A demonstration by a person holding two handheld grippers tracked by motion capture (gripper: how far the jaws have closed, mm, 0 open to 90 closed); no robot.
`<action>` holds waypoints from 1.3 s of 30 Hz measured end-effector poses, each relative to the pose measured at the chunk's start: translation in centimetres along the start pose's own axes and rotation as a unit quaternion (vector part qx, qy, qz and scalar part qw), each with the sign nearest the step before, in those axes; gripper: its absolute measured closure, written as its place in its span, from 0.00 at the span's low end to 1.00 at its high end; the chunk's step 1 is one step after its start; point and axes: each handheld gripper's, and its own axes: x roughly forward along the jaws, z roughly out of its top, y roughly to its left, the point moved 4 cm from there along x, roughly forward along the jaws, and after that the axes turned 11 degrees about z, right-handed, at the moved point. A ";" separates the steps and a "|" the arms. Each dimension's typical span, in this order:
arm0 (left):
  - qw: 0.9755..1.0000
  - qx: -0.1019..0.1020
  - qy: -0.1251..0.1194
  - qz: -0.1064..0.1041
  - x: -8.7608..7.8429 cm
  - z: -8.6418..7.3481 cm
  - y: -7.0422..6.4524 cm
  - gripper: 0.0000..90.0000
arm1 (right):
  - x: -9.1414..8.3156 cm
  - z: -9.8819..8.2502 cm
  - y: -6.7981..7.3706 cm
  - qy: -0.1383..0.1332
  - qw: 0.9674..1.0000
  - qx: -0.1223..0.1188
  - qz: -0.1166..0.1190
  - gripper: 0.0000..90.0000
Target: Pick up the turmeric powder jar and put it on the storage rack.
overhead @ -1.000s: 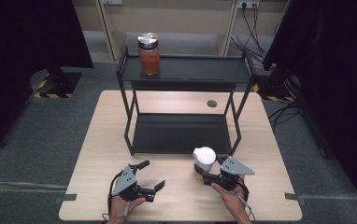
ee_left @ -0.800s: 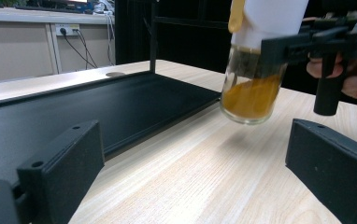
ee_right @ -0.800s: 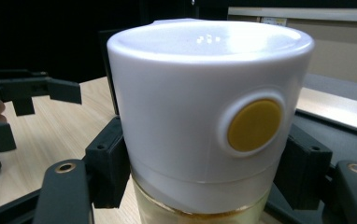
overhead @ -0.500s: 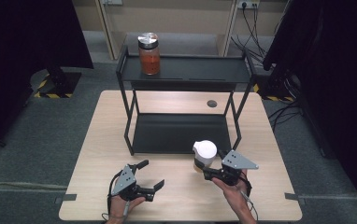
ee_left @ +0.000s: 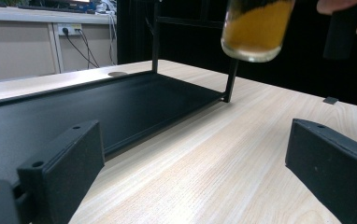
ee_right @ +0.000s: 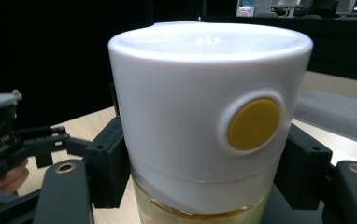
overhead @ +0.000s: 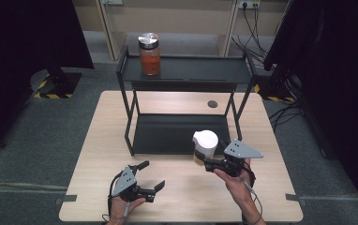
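A jar with a white lid (overhead: 205, 140) and yellow contents hangs above the table, just in front of the black rack's lower shelf (overhead: 177, 133). My right gripper (overhead: 200, 157) is shut on it below the lid. In the right gripper view the jar (ee_right: 204, 107) stands upright between the black pads (ee_right: 106, 163). The lid has a yellow round button. My left gripper (overhead: 152, 175) rests near the table's front edge, open, with nothing between its jaws. From the left gripper view the jar's glass bottom (ee_left: 256, 32) floats clear of the table (ee_left: 242, 140).
A second jar (overhead: 149, 54) with a silver lid and orange-red contents stands at the left of the rack's top shelf (overhead: 200, 72). A round cable hole (overhead: 212, 104) lies in the table behind the rack. Cables trail on the floor at the back right.
My right gripper has risen with the white-lidded jar, lifting it off the table and slightly toward the rack. The left gripper has stayed put.
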 end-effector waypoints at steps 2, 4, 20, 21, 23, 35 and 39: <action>1.000 0.001 0.001 0.000 0.0 0.0 0.0 0.04 | 0.1 0.8 -0.1 0.001 1.000 -0.002 0.002 0.34; 1.000 0.001 0.000 0.000 0.0 0.0 0.0 0.04 | 0.2 1.6 -0.2 -0.001 1.000 -0.006 0.004 0.34; 1.000 0.002 0.000 0.000 0.0 0.0 0.0 0.04 | 1.1 7.4 -1.1 -0.002 1.000 -0.009 0.025 0.34; 1.000 0.001 0.000 0.000 0.0 0.0 0.0 0.04 | 1.2 7.7 -1.1 -0.003 1.000 -0.010 0.025 0.34; 1.000 0.001 0.000 0.000 0.0 0.0 0.0 0.04 | 1.2 8.4 -1.1 -0.003 1.000 -0.012 0.025 0.34; 1.000 0.000 -0.001 0.001 0.0 0.0 0.0 0.04 | 1.6 12.1 -1.7 -0.012 0.999 -0.011 0.036 0.34; 1.000 0.001 0.000 0.001 0.0 0.0 0.0 0.04 | 1.7 13.3 -1.9 -0.011 0.999 -0.012 0.037 0.34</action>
